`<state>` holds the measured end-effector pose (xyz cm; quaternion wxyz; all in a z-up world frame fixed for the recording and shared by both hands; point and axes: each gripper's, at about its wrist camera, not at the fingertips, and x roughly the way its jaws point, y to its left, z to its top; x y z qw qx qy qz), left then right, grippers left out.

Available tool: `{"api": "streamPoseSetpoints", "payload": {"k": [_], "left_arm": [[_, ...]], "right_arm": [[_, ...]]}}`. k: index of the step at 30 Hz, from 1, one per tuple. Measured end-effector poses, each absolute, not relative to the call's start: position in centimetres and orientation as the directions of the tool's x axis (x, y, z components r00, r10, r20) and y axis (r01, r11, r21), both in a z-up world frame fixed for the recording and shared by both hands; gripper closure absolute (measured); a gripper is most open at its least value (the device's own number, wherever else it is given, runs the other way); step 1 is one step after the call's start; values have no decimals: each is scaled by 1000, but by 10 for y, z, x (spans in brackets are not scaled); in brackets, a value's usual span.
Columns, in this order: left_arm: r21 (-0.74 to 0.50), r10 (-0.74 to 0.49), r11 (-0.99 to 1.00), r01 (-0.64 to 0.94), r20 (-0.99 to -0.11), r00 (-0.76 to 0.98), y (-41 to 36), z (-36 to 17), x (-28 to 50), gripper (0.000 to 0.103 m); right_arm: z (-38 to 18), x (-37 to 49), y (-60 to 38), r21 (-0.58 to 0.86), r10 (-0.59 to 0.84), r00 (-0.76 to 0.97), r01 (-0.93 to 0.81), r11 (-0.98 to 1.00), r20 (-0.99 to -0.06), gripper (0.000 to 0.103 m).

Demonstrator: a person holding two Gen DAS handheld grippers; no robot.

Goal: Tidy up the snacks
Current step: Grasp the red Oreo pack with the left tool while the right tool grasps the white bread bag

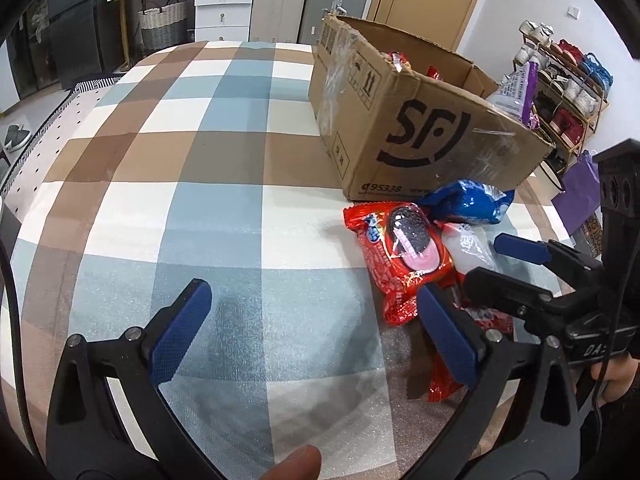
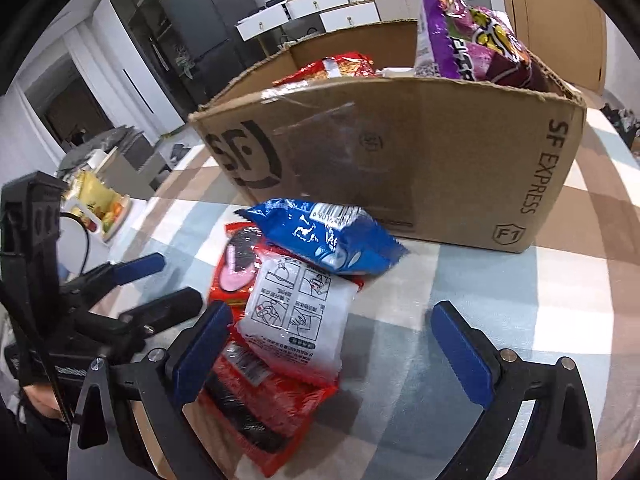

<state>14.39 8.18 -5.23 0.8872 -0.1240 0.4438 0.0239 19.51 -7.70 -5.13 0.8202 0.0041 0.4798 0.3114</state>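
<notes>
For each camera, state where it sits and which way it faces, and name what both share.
Left wrist: on the left gripper, facing the checkered cloth and cardboard box; a fingertip shows.
Right wrist: on the right gripper, facing the snack pile and box; the left gripper shows at left.
Shared: box, blue packet, white packet, red packet.

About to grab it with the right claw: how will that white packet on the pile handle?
The white packet looks like glossy film, so probably slippery and floppy. It lies loosely atop the red packs, likely sliding if pushed.
</notes>
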Motion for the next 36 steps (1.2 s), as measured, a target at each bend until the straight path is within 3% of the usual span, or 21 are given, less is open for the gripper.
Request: {"api": "streamPoseSetpoints", "payload": {"k": [3,11,16,19,32,36], "left_arm": [[-207,-74,966,-154,-795,602,83,-54,147,1],[-212,-86,967,-143,-797,598,75,-55,157,1],[-214,-96,968,-131,-800,592,67,-53,164,1],[-220,-107,968,-122,-798,593,63,-52,168,1],[-179,-85,978,-109,-815,573,37,-59,193,1],[-152,-67,983,-104,-819,570,32,-62,196,11]], "right_arm": [[-52,194,-71,281,501,361,-513,811,-787,6],[-59,190,-73,216,478,387,-553,805,-788,24],[-60,182,-69,186,473,397,-577,795,-787,49],[-61,179,-71,174,468,403,-583,794,-787,56],[-56,167,-96,179,456,431,-544,820,-779,57],[-55,166,-102,177,447,444,-527,831,-776,57]]}}
